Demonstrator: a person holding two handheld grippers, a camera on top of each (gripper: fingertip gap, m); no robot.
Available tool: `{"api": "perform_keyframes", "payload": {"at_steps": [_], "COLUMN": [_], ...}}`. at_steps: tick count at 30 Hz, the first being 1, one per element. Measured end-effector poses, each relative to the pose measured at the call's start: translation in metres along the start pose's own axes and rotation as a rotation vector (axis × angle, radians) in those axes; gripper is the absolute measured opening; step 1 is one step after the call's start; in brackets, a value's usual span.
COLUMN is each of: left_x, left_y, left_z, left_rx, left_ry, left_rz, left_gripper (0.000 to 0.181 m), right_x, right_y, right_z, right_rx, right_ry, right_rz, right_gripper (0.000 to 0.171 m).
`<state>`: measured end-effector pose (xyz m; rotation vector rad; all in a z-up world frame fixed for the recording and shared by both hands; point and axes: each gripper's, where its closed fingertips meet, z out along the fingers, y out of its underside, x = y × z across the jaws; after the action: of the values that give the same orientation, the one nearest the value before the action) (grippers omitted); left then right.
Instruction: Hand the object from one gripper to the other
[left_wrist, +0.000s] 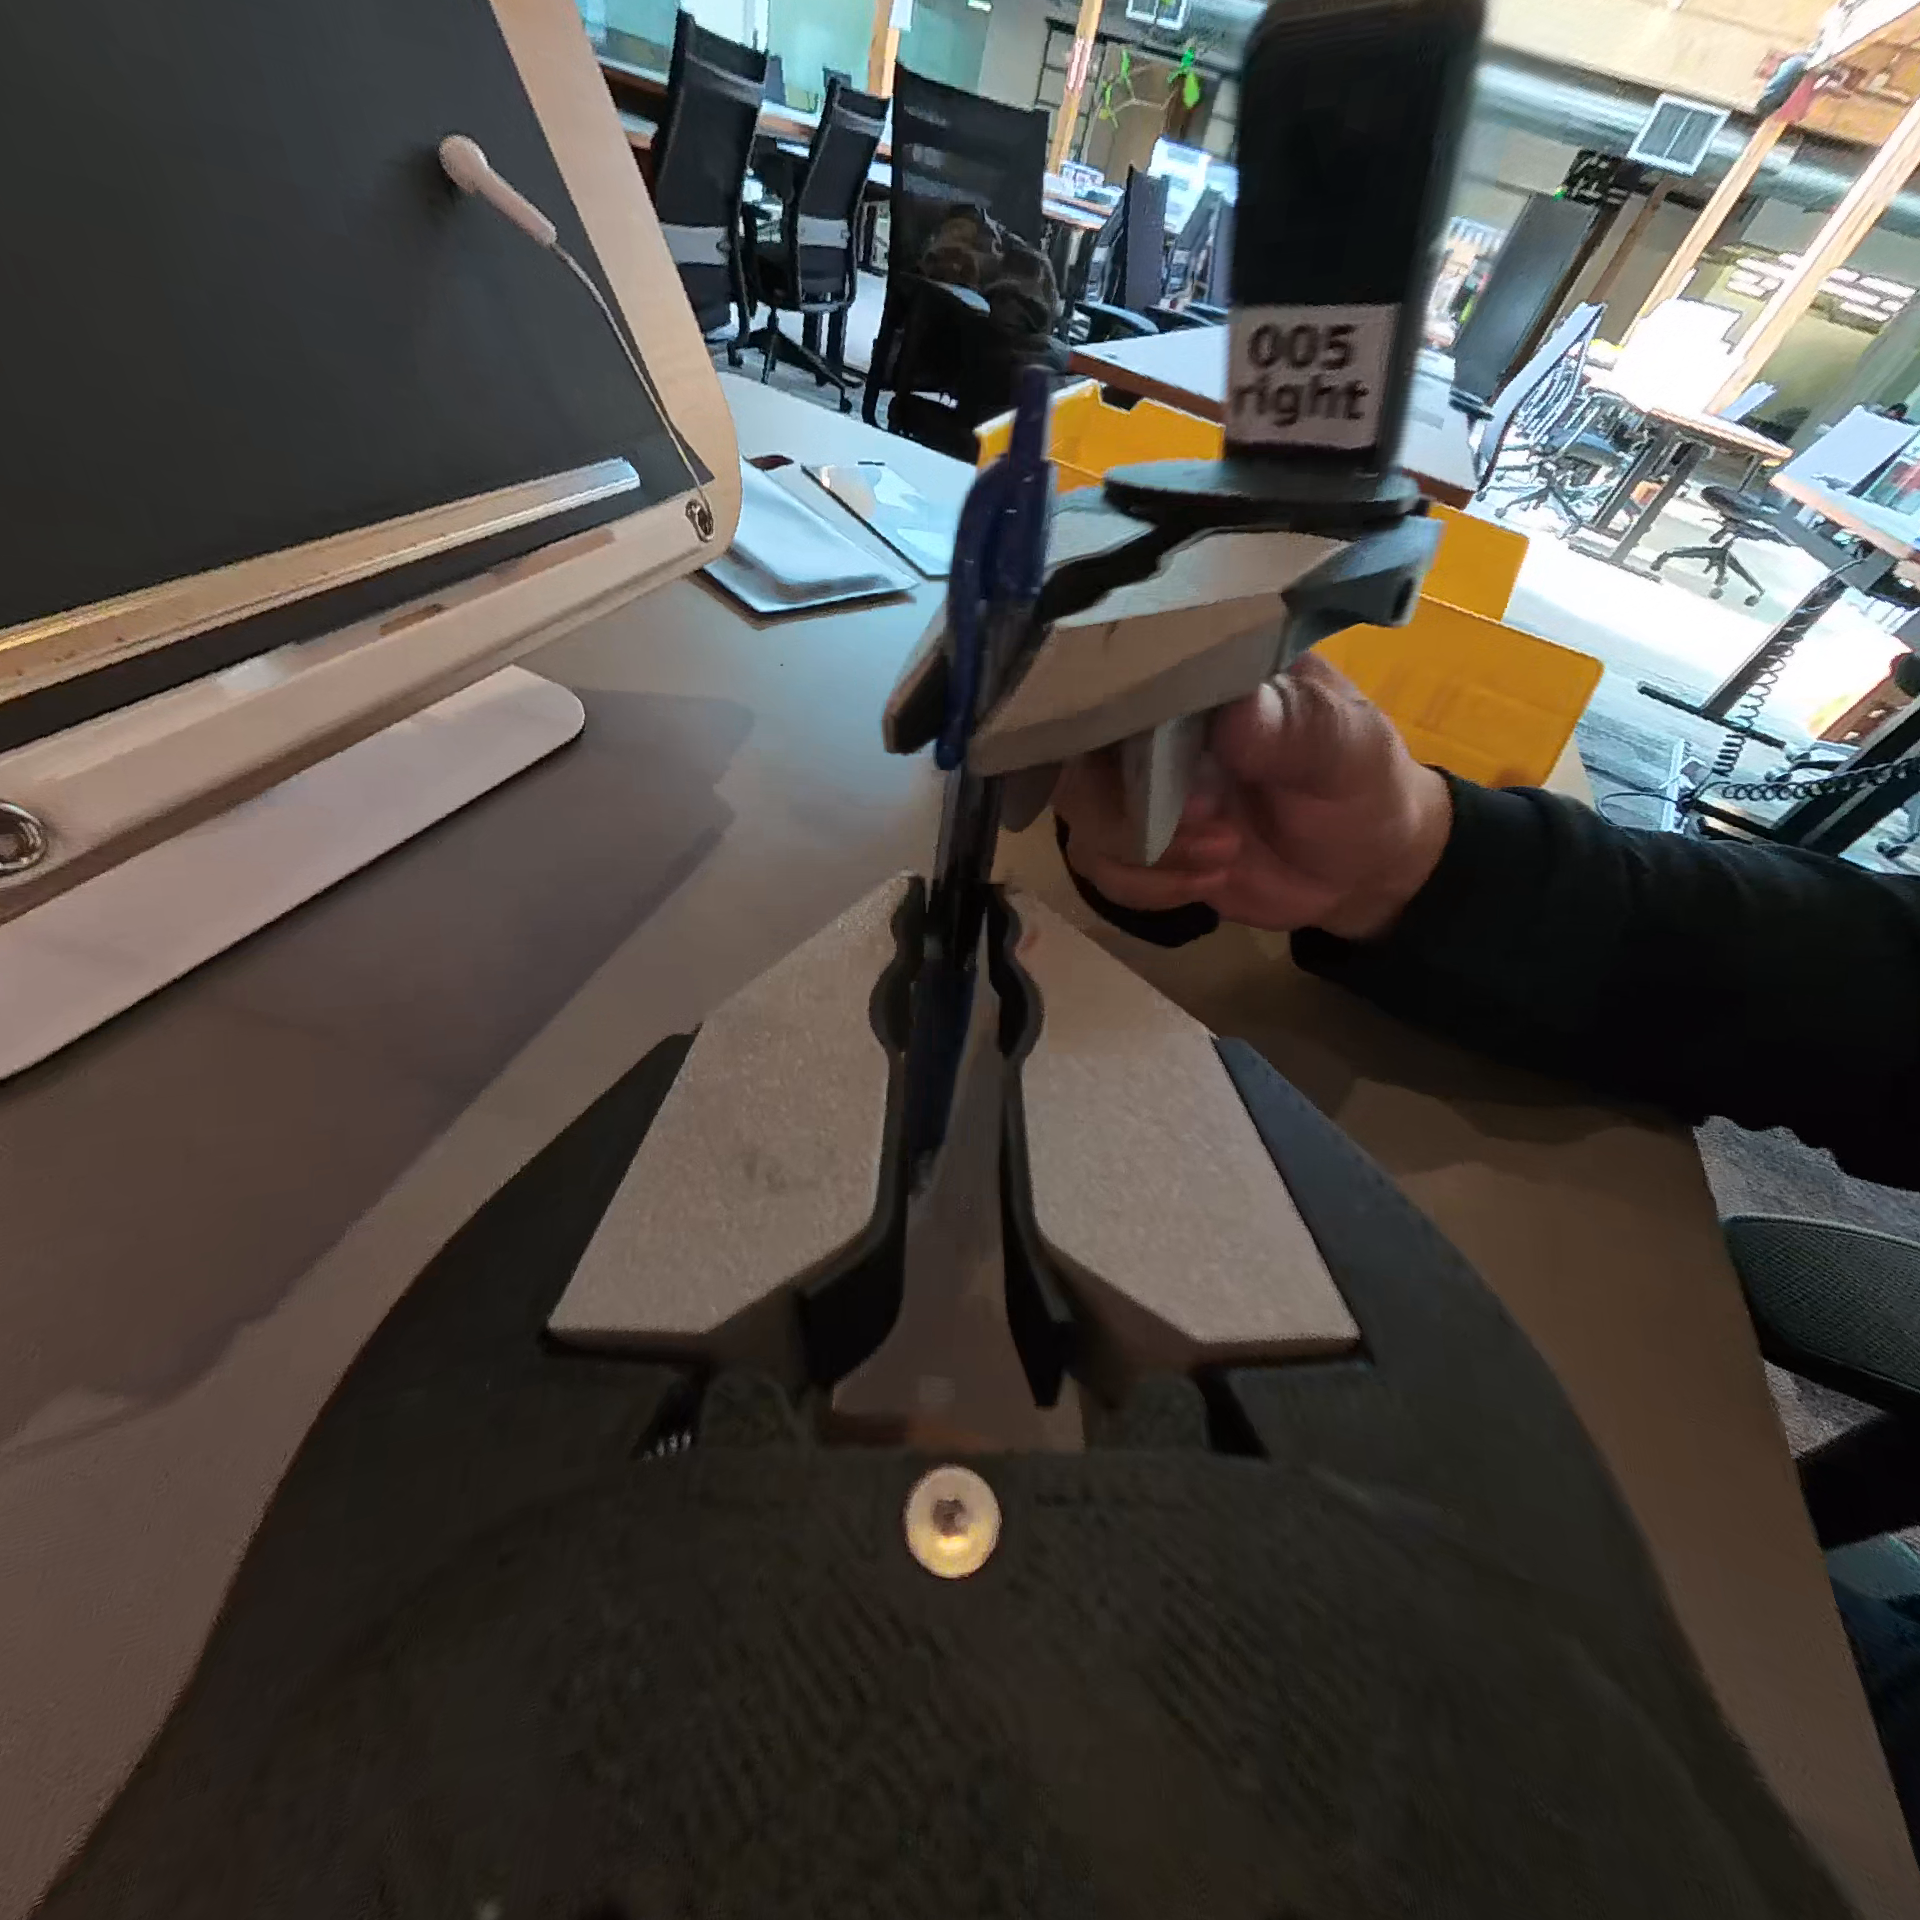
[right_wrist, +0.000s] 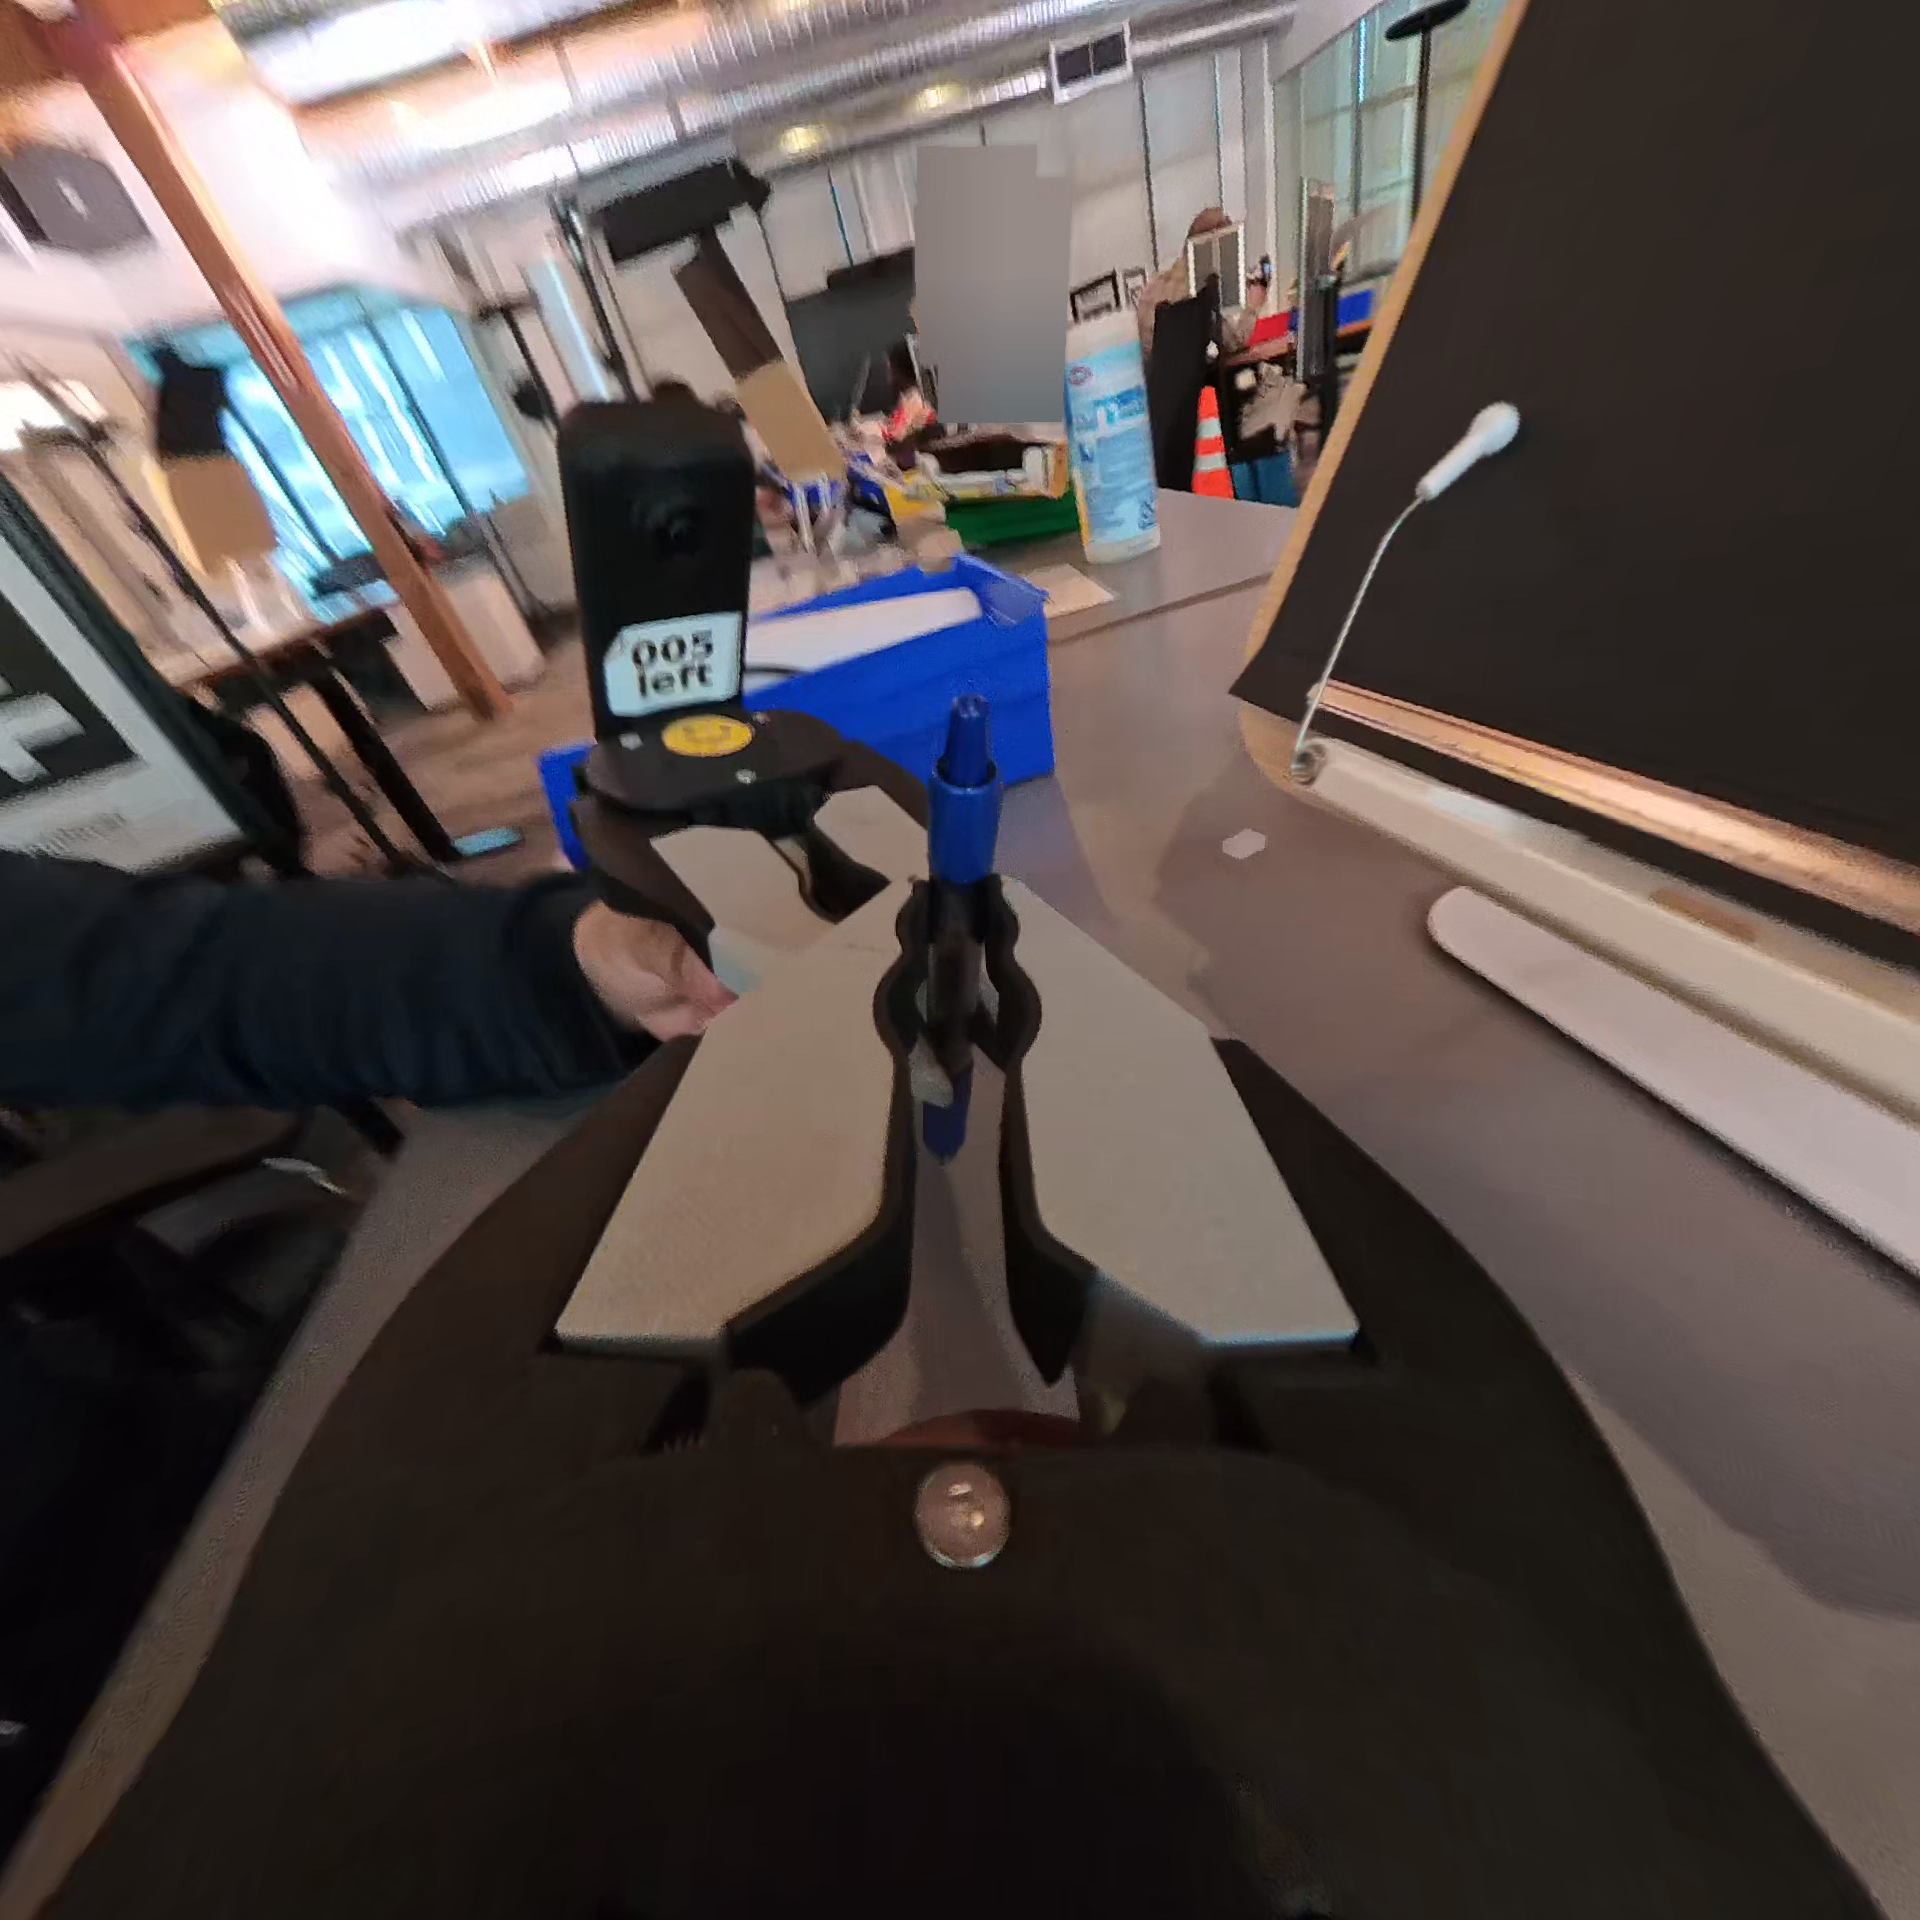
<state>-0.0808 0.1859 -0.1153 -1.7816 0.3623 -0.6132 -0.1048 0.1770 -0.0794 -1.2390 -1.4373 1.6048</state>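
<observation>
Both claws grip one blue pen: our left gripper (left_wrist: 951, 914) is closed on its lower part, and our right gripper (right_wrist: 956, 914) is clamped on the barrel. In the left wrist view, the pen (left_wrist: 987, 582) stands nearly upright at twelve o'clock above a grey table (left_wrist: 644, 748), its upper half pinched in the right gripper (left_wrist: 961, 665), which reaches in from two o'clock. In the right wrist view, the pen (right_wrist: 961, 790) rises past our fingertips, with the left gripper (right_wrist: 831, 883) at eleven o'clock. A dark board (right_wrist: 1662, 416) on a pale stand sits at two o'clock.
</observation>
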Motion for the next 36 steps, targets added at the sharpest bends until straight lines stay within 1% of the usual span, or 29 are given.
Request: {"api": "perform_keyframes", "payload": {"at_steps": [2,4,5,8,9,11,13,15,17,19,20,21,22,23,24,26,29,31,33,34,36], "left_x": [-0.003,-0.005,-0.006,-0.008,-0.007,-0.007,-0.006,-0.005,-0.005,-0.007,-0.008,-0.008,-0.009,-0.009,-0.009,-0.011,-0.013,-0.017,-0.021,-0.025,-0.033], "left_y": [-0.004,-0.010,-0.012,-0.017,-0.018,-0.014,-0.008,-0.005,-0.005,-0.007,-0.006,-0.005,-0.002,0.000,-0.001,-0.003,-0.003,-0.003,-0.005,-0.008,-0.018], "left_z": [-0.003,-0.010,-0.013,-0.020,-0.020,-0.018,-0.015,-0.012,-0.012,-0.013,-0.013,-0.012,-0.010,-0.009,-0.009,-0.011,-0.011,-0.012,-0.014,-0.016,-0.025], "left_rx": [0.026,0.063,0.070,0.091,0.094,0.071,0.037,0.021,0.022,0.033,0.031,0.020,0.003,-0.006,0.004,0.018,0.009,0.005,0.015,0.029,0.089], "left_ry": [-0.004,0.025,0.052,0.106,0.119,0.108,0.084,0.055,0.023,-0.024,-0.038,-0.049,-0.060,-0.059,-0.065,-0.091,-0.117,-0.156,-0.190,-0.211,-0.256], "left_rz": [-0.025,-0.078,-0.117,-0.211,-0.219,-0.211,-0.177,-0.130,-0.072,-0.010,0.013,0.024,0.030,0.040,0.050,0.085,0.128,0.169,0.203,0.206,0.201], "left_gripper": [0.011,0.024,0.027,0.041,0.042,0.045,0.051,0.048,0.034,0.030,0.033,0.044,0.046,0.044,0.038,0.018,0.016,0.013,0.013,0.013,0.013], "right_x": [0.003,0.014,0.020,0.043,0.047,0.049,0.046,0.042,0.040,0.037,0.037,0.036,0.036,0.036,0.038,0.037,0.036,0.037,0.035,0.033,0.020], "right_y": [-0.003,-0.006,-0.005,0.009,0.014,0.024,0.029,0.026,0.023,0.025,0.026,0.028,0.028,0.028,0.028,0.030,0.031,0.033,0.034,0.033,0.027], "right_z": [-0.004,-0.011,-0.014,-0.021,-0.021,-0.014,-0.006,-0.003,-0.003,-0.002,0.000,0.001,0.003,0.004,0.003,0.005,0.005,0.005,0.004,0.002,0.002], "right_rx": [-0.036,-0.078,-0.125,-0.371,-0.454,-0.558,-0.593,-0.584,-0.583,-0.595,-0.603,-0.607,-0.603,-0.606,-0.617,-0.622,-0.625,-0.601,-0.544,-0.503,-0.382], "right_ry": [0.099,0.258,0.352,0.635,0.700,0.750,0.749,0.754,0.763,0.756,0.752,0.749,0.750,0.752,0.758,0.749,0.746,0.723,0.673,0.638,0.502], "right_rz": [-0.143,-0.321,-0.434,-0.860,-1.003,-1.213,-1.302,-1.335,-1.367,-1.402,-1.414,-1.418,-1.419,-1.419,-1.420,-1.429,-1.425,-1.368,-1.239,-1.142,-0.865], "right_gripper": [0.007,0.006,0.006,0.006,0.007,0.007,0.007,0.007,0.007,0.007,0.007,0.007,0.007,0.007,0.007,0.007,0.008,0.009,0.010,0.010,0.011]}}
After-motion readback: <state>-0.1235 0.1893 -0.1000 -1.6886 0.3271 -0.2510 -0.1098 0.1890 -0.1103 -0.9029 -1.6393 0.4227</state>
